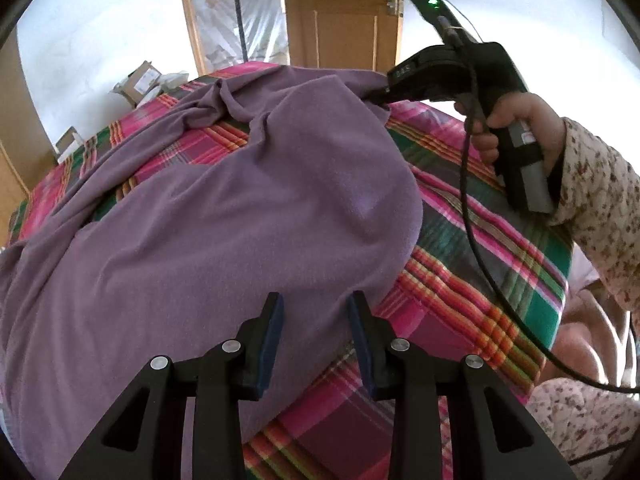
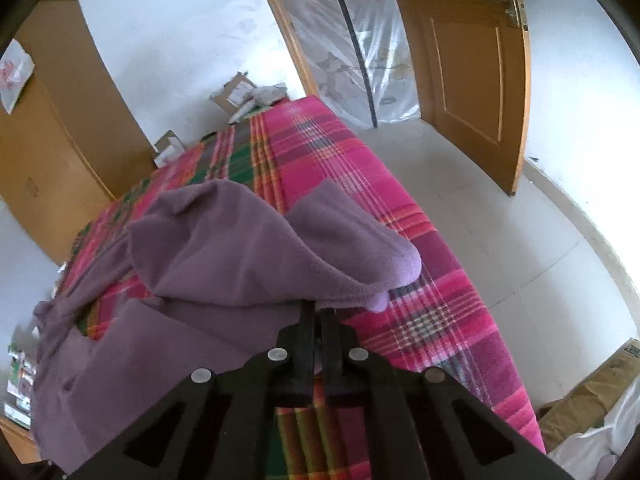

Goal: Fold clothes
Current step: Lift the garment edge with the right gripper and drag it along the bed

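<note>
A purple garment [image 1: 224,208] lies spread over a bed with a pink and green plaid cover [image 1: 472,280]. My left gripper [image 1: 316,308] is open, its blue-padded fingers hovering just over the garment's near part with nothing between them. In the left wrist view my right gripper [image 1: 380,94], held by a hand in a floral sleeve, pinches the garment's far edge and lifts it. The right wrist view shows that gripper [image 2: 314,308] shut on a fold of the purple garment [image 2: 240,248], which drapes over its tips and hides them.
The bed [image 2: 360,184] has bare floor [image 2: 500,240] along its right side. A wooden door [image 2: 472,64] stands open beyond, next to a plastic-covered doorway. Cardboard boxes [image 2: 236,92] sit past the bed's far end; a wooden wardrobe [image 2: 52,128] stands at the left.
</note>
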`<state>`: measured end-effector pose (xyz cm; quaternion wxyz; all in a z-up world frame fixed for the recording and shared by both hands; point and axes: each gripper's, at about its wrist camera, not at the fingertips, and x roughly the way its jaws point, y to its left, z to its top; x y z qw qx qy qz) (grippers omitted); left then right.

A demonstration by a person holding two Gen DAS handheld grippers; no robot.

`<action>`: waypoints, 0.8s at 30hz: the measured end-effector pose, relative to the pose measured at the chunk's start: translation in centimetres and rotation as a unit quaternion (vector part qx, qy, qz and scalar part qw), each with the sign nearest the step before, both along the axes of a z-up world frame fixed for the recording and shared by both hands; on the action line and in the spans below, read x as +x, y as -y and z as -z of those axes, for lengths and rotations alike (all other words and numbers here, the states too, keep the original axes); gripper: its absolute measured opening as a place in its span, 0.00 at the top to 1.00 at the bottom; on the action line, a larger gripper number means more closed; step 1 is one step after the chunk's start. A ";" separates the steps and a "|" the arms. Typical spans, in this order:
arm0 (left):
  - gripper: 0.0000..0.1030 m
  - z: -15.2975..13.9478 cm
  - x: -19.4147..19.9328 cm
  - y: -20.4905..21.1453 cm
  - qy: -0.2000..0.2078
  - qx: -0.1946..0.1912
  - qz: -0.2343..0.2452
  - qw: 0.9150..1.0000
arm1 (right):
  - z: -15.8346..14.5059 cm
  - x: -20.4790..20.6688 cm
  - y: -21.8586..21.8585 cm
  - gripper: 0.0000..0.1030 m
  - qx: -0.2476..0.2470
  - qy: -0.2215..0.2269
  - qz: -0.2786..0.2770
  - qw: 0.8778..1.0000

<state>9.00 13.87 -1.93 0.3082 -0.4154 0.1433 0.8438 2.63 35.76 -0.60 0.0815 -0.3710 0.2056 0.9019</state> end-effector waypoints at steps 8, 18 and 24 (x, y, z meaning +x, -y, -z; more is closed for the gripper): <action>0.93 -0.2 -1.2 0.1 0.020 0.025 -0.012 0.999 | -2.9 2.3 -1.2 0.98 -0.009 -0.046 0.007 0.999; 0.96 -1.2 -1.3 1.2 0.032 0.067 -0.017 0.997 | -5.8 8.1 -4.4 0.98 -0.003 -0.096 0.071 0.993; 0.96 -1.1 -1.1 0.6 0.030 0.064 -0.015 0.997 | -6.8 11.9 -6.1 0.98 0.020 -0.107 0.115 0.987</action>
